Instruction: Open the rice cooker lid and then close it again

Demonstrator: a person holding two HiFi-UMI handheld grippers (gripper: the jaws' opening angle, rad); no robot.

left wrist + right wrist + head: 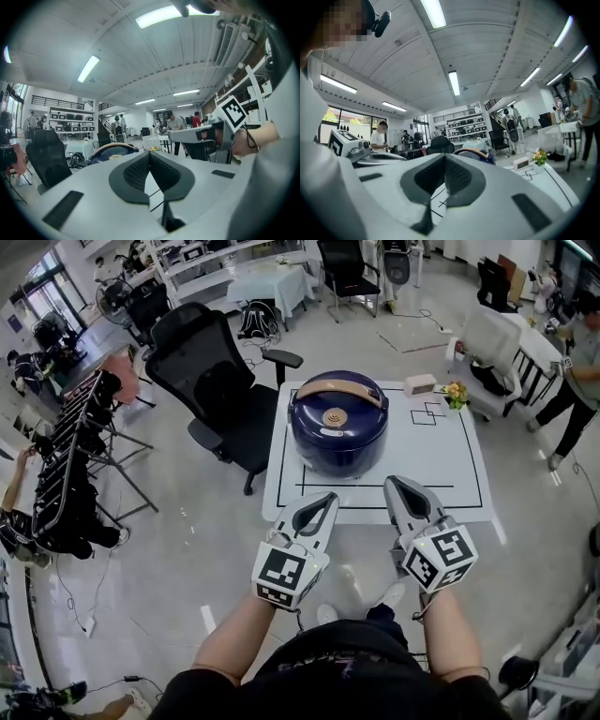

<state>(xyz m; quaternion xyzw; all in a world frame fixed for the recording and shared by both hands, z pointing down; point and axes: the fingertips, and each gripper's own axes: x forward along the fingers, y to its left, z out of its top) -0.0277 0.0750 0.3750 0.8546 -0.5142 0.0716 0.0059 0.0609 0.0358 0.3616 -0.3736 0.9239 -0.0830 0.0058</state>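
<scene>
Left tongs (pixel 326 498), right tongs (pixel 396 484) clenched, empty; head view alone shows rice cooker lid (pixel 314 425) shut

Both grippers — left (pixel 317 510), right (pixel 409 497) — fingers together, hover near the lidded rice cooker (pixel 339 423) on the white table (pixel 450 465).

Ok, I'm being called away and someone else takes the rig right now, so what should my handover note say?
Left tool: shut, empty, tip over the near edge of the white table with black lines.
Right tool: shut, empty, beside it.
Dark blue round rice cooker with a tan handle: on the table ahead of both tools, lid down, neither tool touching it.
Done: nothing that shows.
Left: probably the whole job: open the lid, then close it again.
</scene>
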